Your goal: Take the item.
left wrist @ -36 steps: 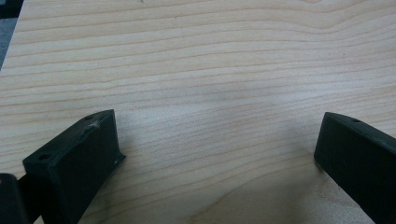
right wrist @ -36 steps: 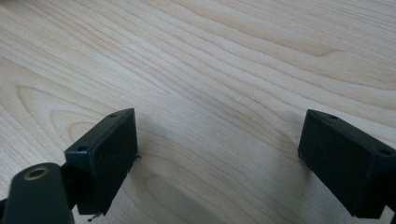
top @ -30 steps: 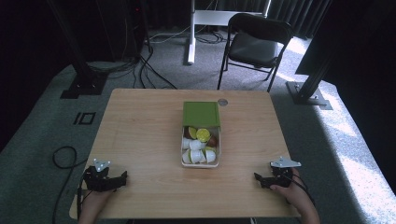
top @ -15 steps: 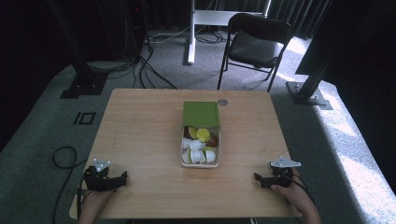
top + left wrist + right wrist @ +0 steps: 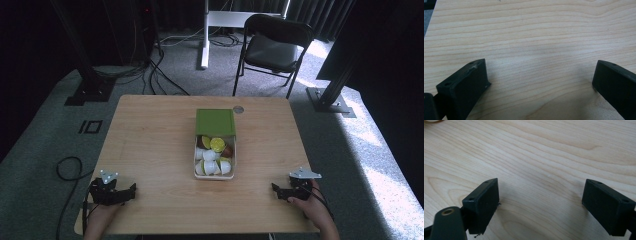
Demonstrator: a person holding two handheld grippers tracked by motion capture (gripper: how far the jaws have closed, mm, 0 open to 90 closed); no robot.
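1. On the wooden table (image 5: 150,140), near its middle, sits a white container (image 5: 214,175) with its green lid (image 5: 215,122) slid toward the far end, so the near half is open.
2. Inside the open part: small white cups (image 5: 210,155), one yellow-green round piece (image 5: 217,144) and something brownish beside it. Too small to tell more.
3. Left gripper (image 5: 131,189) rests at the near left corner of the table, held by a hand (image 5: 100,217) coming in from the bottom edge. Well apart from the container.
4. Left gripper view: its claw (image 5: 541,82) stands wide, both black jaws spread to the frame edges, bare wood grain between them. Nothing held.
5. Right gripper (image 5: 275,190) rests at the near right edge of the table, a hand (image 5: 315,210) wrapped around it, grey three-cornered plate on top. Its jaws point inward, toward the table's middle. Also well apart from the container.
6. Right gripper view: claw (image 5: 540,197) wide as well, only wood between the jaws. A pale curved edge shows at the top left corner of that view; cannot tell what it is.
7. Beyond the table: a small round grommet (image 5: 238,109) set in the far edge just past the lid, a dark folding chair (image 5: 272,50) on the grey carpet, and black cables (image 5: 165,65) running across the floor.
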